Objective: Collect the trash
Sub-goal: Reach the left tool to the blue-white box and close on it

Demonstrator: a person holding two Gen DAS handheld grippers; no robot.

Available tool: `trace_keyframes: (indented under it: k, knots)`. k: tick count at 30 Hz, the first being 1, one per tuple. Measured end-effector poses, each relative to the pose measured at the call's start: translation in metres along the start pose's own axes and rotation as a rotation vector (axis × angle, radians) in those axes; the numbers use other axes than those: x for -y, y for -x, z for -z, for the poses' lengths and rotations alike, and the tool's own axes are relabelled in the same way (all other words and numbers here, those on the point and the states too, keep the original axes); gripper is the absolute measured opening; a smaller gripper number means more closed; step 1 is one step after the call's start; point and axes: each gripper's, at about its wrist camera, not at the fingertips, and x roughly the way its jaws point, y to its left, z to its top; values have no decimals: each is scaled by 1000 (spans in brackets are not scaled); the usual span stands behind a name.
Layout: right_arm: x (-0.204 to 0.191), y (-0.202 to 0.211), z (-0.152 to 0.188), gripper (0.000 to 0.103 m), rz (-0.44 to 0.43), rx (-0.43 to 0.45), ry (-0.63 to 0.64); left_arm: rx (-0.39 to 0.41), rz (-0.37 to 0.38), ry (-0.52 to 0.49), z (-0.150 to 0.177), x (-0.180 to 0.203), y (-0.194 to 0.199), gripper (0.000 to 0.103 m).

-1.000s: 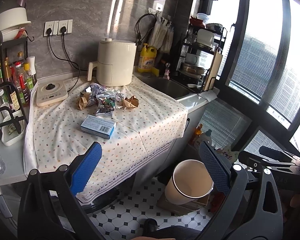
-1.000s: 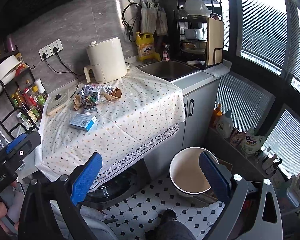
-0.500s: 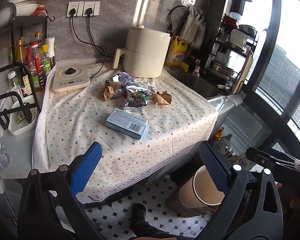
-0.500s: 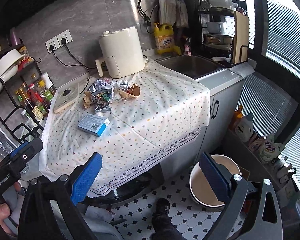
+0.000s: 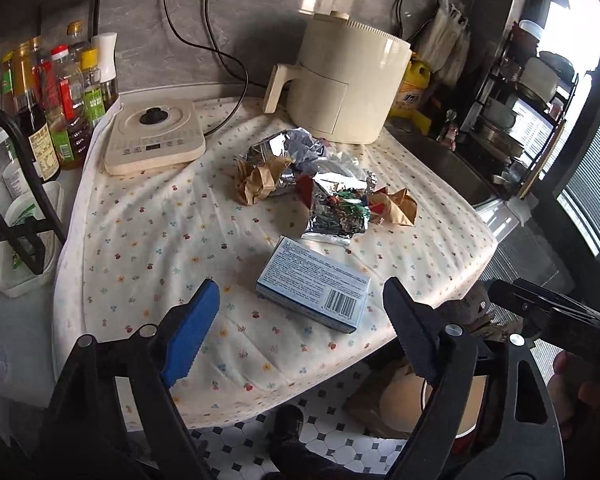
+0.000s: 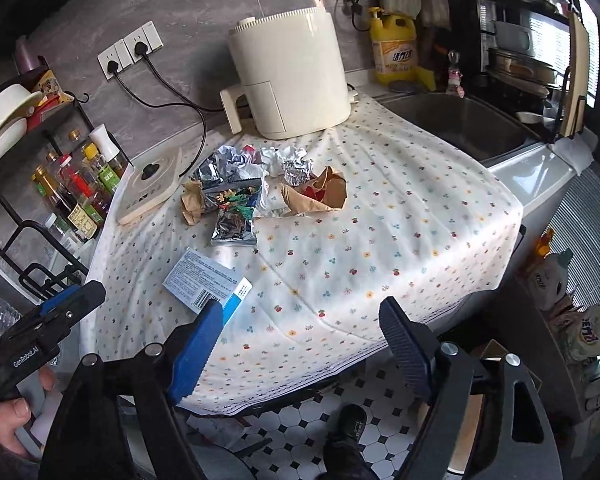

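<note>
With both claws wide and empty, I hang my left claw (image 5: 300, 328) over the box (image 5: 314, 289); next I drop, straddle it, and close.

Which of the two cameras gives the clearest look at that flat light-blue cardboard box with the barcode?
The left wrist view: the flat light-blue cardboard box lies whole and large between the open left gripper fingers. In the right wrist view the box is smaller, off to the left, its near corner hidden behind a blue finger pad.

Blue box (image 5: 314, 289) lying flat, barcode up, near crumpled foil wrappers (image 5: 332, 196) and brown paper (image 5: 260, 180)
</note>
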Motion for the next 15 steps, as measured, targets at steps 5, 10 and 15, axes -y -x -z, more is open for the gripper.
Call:
trace_keyframes:
  k: [5,10,15]
  knots:
    - [3,-39,-15,67,-4,-49,18,-83,4,14,-7,-6,-47,76]
    - [6,-65,-22,65,6,-86,35,-160,2,70,-6,-9,-79,76]
    - [22,-80,-29,65,30,-97,14,-252,11,132,5,1,-101,77]
